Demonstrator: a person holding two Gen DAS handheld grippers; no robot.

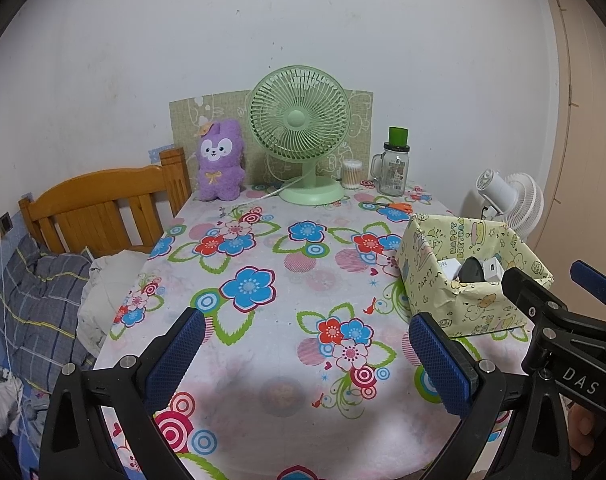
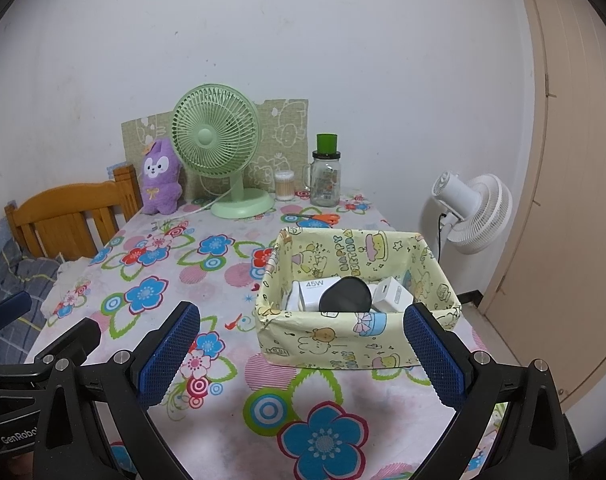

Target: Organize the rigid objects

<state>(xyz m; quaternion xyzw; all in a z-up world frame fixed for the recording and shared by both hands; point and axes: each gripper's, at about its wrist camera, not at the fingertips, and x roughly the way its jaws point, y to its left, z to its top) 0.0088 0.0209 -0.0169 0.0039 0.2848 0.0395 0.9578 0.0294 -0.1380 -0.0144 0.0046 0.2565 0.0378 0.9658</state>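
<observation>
My left gripper (image 1: 307, 352) is spread wide with nothing between its blue pads, hovering over the flowered tablecloth (image 1: 263, 248). My right gripper (image 2: 303, 350) is spread just as wide and also empty, its right finger (image 2: 433, 350) overlapping the near right corner of the paper-wrapped box (image 2: 343, 344).

I take that box as my landmark. Its yellow cartoon wrapping reads "HAPPY BIRTHDAY" on the inside of the far wall, and from the left wrist view I can also make out "PARTY TIME" on the left wall (image 1: 427, 276). Inside it lie the rigid things: a white carton marked "45W" (image 2: 313, 292) at the left, a dark oval disc (image 2: 345, 296) leaning over the middle, and a white charger block (image 2: 393, 296) at the right. Smaller print on them is too fine to read.

Just behind the box lie orange-handled scissors (image 2: 323, 218). Farther behind it, along the wall, stand a glass mug jar with a green lid (image 2: 326, 176), whose label I cannot read, a tub of cotton swabs (image 2: 285, 186) to the jar's left, a green desk fan (image 2: 223, 148), and a purple plush toy (image 2: 161, 178). Right of the box, off the table, stands a white fan (image 2: 475, 212).

In the left wrist view my right gripper's body shows the letters "DAS" (image 1: 581, 380); in the right wrist view my left gripper's body reads "GenRobo" (image 2: 19, 436), cut off at the edge.
</observation>
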